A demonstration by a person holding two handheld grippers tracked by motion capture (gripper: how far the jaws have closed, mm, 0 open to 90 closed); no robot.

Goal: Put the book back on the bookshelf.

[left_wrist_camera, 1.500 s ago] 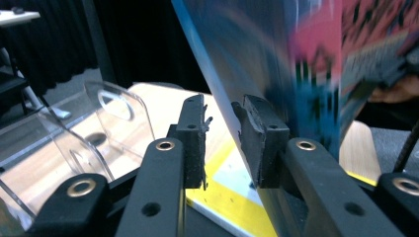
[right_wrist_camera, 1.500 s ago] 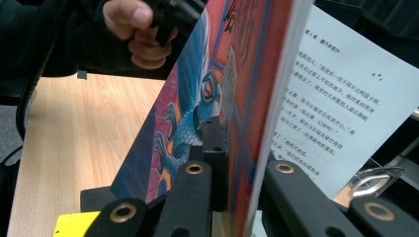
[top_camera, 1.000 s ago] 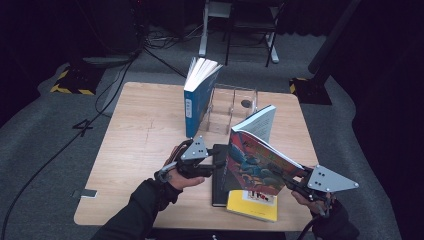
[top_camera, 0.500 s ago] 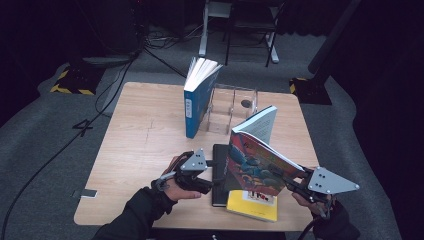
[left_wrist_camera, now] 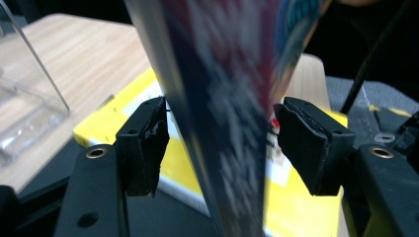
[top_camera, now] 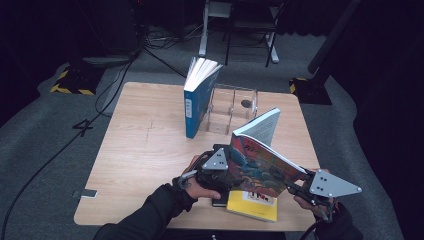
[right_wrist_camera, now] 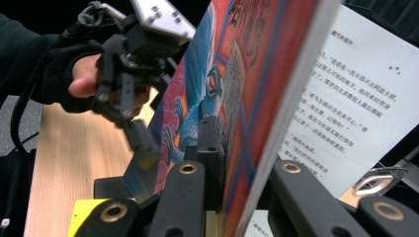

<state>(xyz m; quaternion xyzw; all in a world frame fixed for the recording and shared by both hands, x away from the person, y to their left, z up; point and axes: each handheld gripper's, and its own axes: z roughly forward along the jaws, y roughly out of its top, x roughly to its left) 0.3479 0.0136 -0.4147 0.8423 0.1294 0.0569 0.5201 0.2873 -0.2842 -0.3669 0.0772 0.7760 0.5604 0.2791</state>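
Observation:
A colourful paperback [top_camera: 260, 162] is held up open and tilted above the table's near edge. My right gripper [top_camera: 294, 184] is shut on its lower right corner; in the right gripper view the jaws clamp the red cover [right_wrist_camera: 247, 113], with a printed page [right_wrist_camera: 346, 94] to the right. My left gripper [top_camera: 229, 172] is at the book's lower left edge. Its jaws have just been opening. In the left gripper view they straddle the blurred book [left_wrist_camera: 222, 123], and the pads [left_wrist_camera: 148, 140] stand just off it.
A yellow book [top_camera: 252, 204] lies flat on a black one [top_camera: 218, 200] under the held book. A blue book [top_camera: 199, 100] stands upright mid-table beside a clear acrylic stand [top_camera: 234, 107]. Bare wooden table [top_camera: 145, 145] lies to the left.
My left gripper moved right and a little down to the held book's edge, with its jaws wider than before. The right gripper and the book stayed where they were.

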